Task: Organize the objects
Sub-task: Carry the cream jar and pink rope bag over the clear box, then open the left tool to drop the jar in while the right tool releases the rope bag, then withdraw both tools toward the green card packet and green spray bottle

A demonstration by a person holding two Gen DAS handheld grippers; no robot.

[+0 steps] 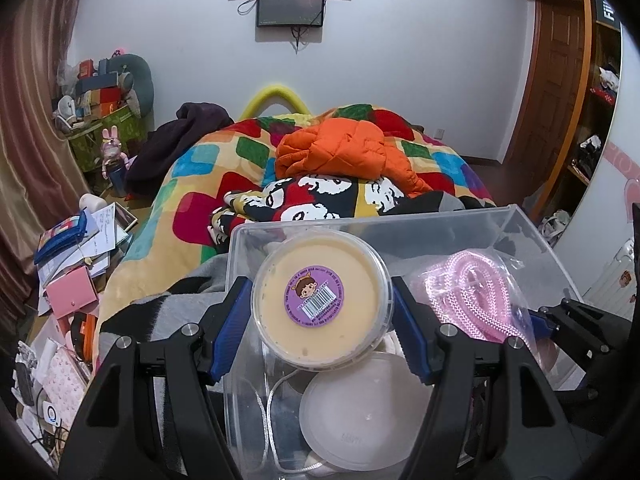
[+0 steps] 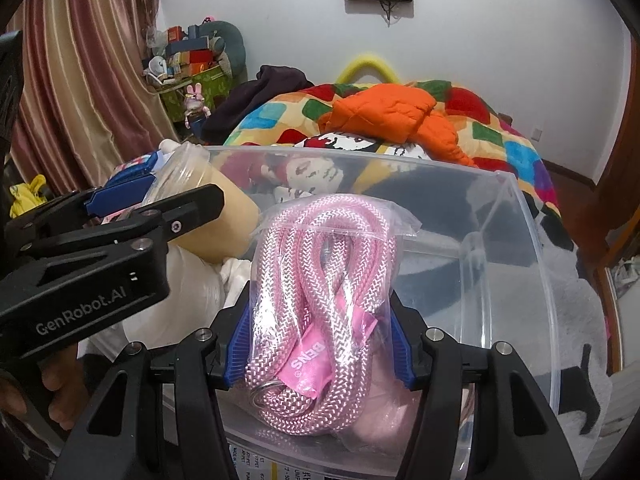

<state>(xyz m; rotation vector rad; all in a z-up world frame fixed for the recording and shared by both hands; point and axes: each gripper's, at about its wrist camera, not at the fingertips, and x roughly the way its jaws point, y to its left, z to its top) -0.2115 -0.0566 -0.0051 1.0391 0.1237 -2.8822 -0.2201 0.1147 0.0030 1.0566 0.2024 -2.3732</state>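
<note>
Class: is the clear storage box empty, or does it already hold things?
Not empty: clear storage box holds a white lid and cord.

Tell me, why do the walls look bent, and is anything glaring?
Left wrist view: fisheye lens bows the room and blackens the corners; the tub is sharp. Right wrist view: same bowing; glare streaks the bagged pink rope and clear bin.

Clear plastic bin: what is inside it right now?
A white lidded container, white cord and something pale pink lie inside. The held tub and bagged pink rope cover the rest.
</note>
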